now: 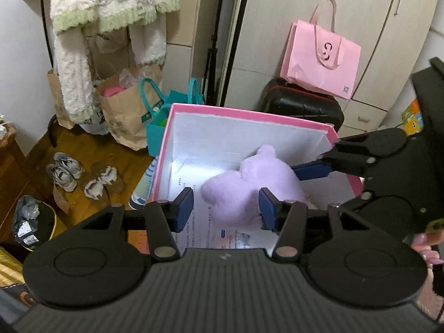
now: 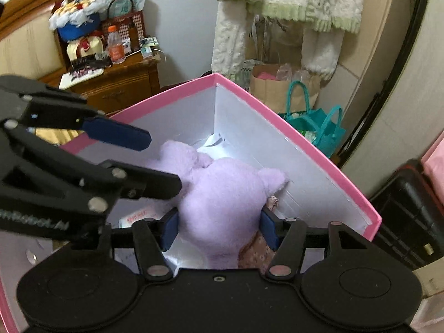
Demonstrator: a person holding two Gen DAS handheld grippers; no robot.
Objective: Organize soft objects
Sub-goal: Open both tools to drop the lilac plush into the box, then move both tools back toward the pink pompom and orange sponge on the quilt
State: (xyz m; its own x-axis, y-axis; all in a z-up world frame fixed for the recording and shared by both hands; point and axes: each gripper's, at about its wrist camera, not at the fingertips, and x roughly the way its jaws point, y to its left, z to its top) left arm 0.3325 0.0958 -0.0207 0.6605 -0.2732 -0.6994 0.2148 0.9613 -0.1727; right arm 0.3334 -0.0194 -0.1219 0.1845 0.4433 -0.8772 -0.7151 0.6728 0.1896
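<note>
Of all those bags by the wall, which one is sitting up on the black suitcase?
The pink paper bag with looped handles. It rests on the black suitcase; the brown paper bags and the teal bag stand on the floor.

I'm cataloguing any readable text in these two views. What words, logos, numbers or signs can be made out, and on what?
Pink paper bag: a dark curled logo, perhaps "GD", plus a small square code, unreadable.
Left gripper's arm: raised lettering, blurred, unreadable.
Printed sheets on the floor of the pink box: small print, too small to read.
Orange bottle label: too small.
Brown paper bags: print unreadable.
</note>
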